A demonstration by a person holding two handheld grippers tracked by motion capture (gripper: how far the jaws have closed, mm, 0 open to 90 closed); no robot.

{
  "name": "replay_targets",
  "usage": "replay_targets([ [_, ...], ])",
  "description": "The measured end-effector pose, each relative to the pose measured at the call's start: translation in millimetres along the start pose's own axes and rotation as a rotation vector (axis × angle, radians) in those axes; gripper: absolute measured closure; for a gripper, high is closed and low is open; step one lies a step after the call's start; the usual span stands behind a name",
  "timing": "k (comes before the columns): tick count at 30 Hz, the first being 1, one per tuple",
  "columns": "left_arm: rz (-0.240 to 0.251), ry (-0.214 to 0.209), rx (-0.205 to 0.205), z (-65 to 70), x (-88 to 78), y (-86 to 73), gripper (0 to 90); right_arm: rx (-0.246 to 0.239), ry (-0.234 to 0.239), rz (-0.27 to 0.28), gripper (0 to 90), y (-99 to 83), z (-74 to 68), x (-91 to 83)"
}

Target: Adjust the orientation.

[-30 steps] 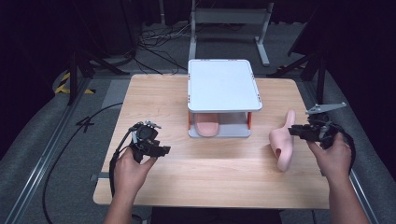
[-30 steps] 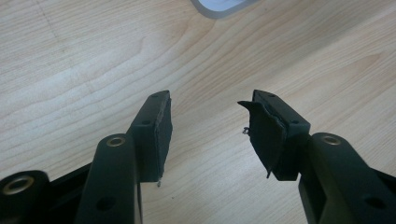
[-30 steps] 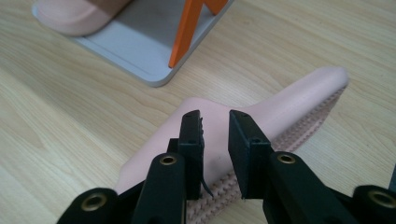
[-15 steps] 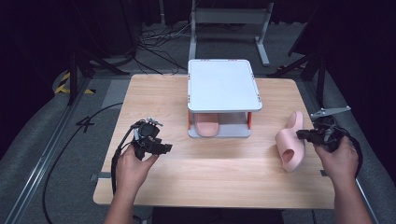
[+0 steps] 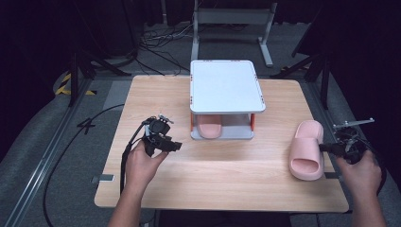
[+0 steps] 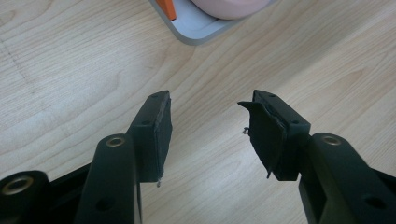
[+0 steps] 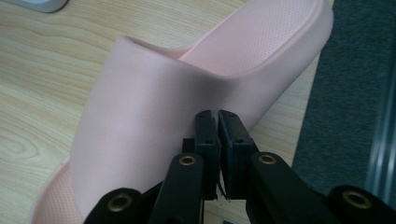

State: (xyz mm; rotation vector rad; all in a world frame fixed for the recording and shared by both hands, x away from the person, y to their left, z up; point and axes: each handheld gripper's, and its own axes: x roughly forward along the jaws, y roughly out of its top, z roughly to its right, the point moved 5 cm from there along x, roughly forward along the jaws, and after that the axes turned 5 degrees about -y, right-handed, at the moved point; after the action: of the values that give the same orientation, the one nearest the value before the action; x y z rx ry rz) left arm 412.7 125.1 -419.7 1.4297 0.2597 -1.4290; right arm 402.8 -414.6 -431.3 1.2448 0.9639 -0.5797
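Since a second ago my right gripper has carried the pink slipper outward and laid it flat near the table's right edge, jaws closing meanwhile. From the right gripper view I see them nearly together against the slipper's strap, whether pinching it I cannot tell. My left gripper gapes, empty, over bare wood; its view catches the rack corner.

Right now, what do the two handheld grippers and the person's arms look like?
Both are black handheld tools. The left gripper has two flat black jaws with brass-coloured rivets, a small metal fitting on top and a black cable looping down past the forearm. The right gripper has matching black jaws and rivets, plus a grey three-cornered plate on top. Both forearms are bare, with no sleeves visible.
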Motion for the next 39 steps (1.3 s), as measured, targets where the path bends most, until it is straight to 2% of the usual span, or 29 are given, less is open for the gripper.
replay_targets([
  [3,-0.003,-0.006,0.001,1.0,1.3,1.1,49.2,0.004,0.003,-0.001,87.3,-2.4,-0.2,5.4],
  [5,-0.007,-0.005,0.005,0.9,1.2,0.7,49.2,-0.006,0.011,-0.052,85.5,-4.7,-2.4,14.8],
  [7,-0.002,-0.006,0.002,0.0,0.5,0.4,49.3,-0.033,0.016,-0.093,84.8,-6.5,-8.0,25.9],
  [10,0.007,-0.003,-0.005,-1.4,-2.6,-0.1,49.3,-0.082,0.030,-0.120,83.6,-5.1,-21.8,37.7],
  [14,0.011,-0.004,-0.008,-1.8,-4.9,-2.5,49.3,-0.131,0.093,-0.098,80.6,3.3,-44.6,43.4],
  [16,0.016,-0.003,-0.009,-2.0,-5.5,-3.0,49.3,-0.156,0.114,-0.087,77.3,5.7,-49.6,42.7],
  [17,0.014,-0.005,-0.008,-2.4,-6.6,-3.3,49.3,-0.156,0.114,-0.087,77.3,5.7,-49.6,42.7],
  [20,0.021,0.003,-0.012,-3.2,-9.2,-4.8,49.3,-0.192,0.102,-0.063,54.7,7.6,-45.2,31.4],
  [22,0.018,0.003,-0.015,-3.9,-8.7,-6.7,49.3,-0.277,0.060,-0.010,44.4,9.4,-43.4,24.8],
  [23,0.013,0.003,-0.016,-4.6,-8.5,-8.0,49.3,-0.321,0.031,0.028,42.4,11.0,-43.5,21.3],
  [24,0.009,0.005,-0.021,-5.0,-8.1,-9.6,49.3,-0.342,0.026,0.039,41.7,13.1,-44.7,18.1],
  [26,0.010,0.007,-0.024,-5.4,-9.0,-12.8,49.3,-0.351,0.059,0.038,39.5,17.8,-49.3,15.3],
  [28,0.011,0.012,-0.037,-5.4,-12.0,-17.0,49.3,-0.401,0.100,0.051,38.8,21.2,-57.9,16.5],
  [29,0.011,0.012,-0.037,-5.4,-12.0,-17.0,49.3,-0.401,0.100,0.051,38.8,21.2,-57.9,16.5],
  [30,0.015,0.016,-0.040,-6.0,-13.4,-18.9,49.3,-0.428,0.117,0.039,36.2,22.4,-63.2,18.9],
  [32,0.020,0.024,-0.053,-8.0,-17.4,-24.8,49.3,-0.484,0.110,0.019,32.1,25.0,-71.1,27.7],
  [34,0.024,0.027,-0.065,-9.5,-19.2,-28.0,49.4,-0.507,0.126,0.048,29.1,29.2,-74.4,30.1],
  [36,0.026,0.030,-0.074,-11.9,-21.1,-31.1,49.6,-0.528,0.149,0.048,25.0,30.7,-76.7,33.8],
  [37,0.028,0.031,-0.077,-13.1,-21.6,-32.3,49.6,-0.534,0.162,0.050,24.8,31.0,-77.7,35.9],
  [39,0.026,0.029,-0.076,-13.2,-21.6,-32.7,49.7,-0.543,0.221,0.058,32.6,30.5,-80.0,37.3],
])
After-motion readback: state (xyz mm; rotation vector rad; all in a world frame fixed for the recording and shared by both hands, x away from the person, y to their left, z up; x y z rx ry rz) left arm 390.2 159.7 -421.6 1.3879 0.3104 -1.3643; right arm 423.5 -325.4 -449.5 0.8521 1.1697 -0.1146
